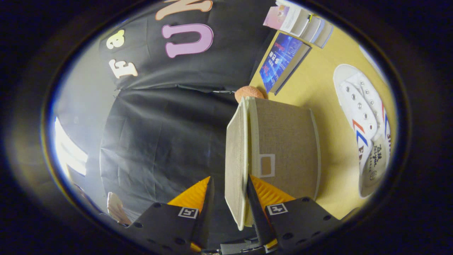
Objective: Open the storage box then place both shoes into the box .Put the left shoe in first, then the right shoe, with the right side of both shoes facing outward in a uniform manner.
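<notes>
I have the hand-held gripper (229,193) rolled on its side, its fingers set narrowly on either side of the lid (235,163) of the box (286,148); they look to be pinching the lid's edge, though I cannot be sure both press on it. The lid stands partly swung away from the box, a thin gap showing along the rim. The box sits on the yellow bench (329,99). Beyond the box lies one white shoe (364,120) with red and blue stripes, well apart from it; past the box's far end sit a book (283,60), a stack of papers (300,21) and a small orange ball (248,92) just beside the box.

The step in hand is opening the box. By my judgement the next move calls for swinging the lid fully clear, letting go, then going to the left shoe first and keeping its right side outward.
</notes>
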`<action>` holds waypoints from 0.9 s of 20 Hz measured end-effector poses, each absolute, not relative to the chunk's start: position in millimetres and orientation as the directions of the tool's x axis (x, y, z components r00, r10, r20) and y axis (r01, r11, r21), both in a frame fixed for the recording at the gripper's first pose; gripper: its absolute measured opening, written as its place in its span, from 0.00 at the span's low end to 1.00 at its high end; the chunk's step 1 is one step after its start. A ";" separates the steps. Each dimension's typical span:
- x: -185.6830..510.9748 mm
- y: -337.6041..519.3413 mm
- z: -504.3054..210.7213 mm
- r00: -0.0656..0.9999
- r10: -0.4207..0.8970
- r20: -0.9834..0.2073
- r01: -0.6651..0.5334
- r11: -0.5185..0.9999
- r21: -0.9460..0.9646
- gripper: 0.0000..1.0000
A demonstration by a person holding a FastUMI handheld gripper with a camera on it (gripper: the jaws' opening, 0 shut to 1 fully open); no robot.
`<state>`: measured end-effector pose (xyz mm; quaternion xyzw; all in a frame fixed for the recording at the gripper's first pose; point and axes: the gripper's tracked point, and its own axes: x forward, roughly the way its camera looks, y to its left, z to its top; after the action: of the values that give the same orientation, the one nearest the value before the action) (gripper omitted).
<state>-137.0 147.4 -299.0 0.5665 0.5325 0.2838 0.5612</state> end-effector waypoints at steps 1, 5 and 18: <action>-140.6 150.2 -296.0 0.255 0.927 -0.275 0.277 0.202 0.939 0.56; -136.0 162.1 -282.5 0.235 0.933 -0.274 0.226 0.222 0.949 0.56; -58.1 271.2 -163.9 0.170 0.981 -0.091 -0.018 0.096 0.995 0.55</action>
<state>-58.1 271.2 -163.9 0.5102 0.4721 0.4380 0.5700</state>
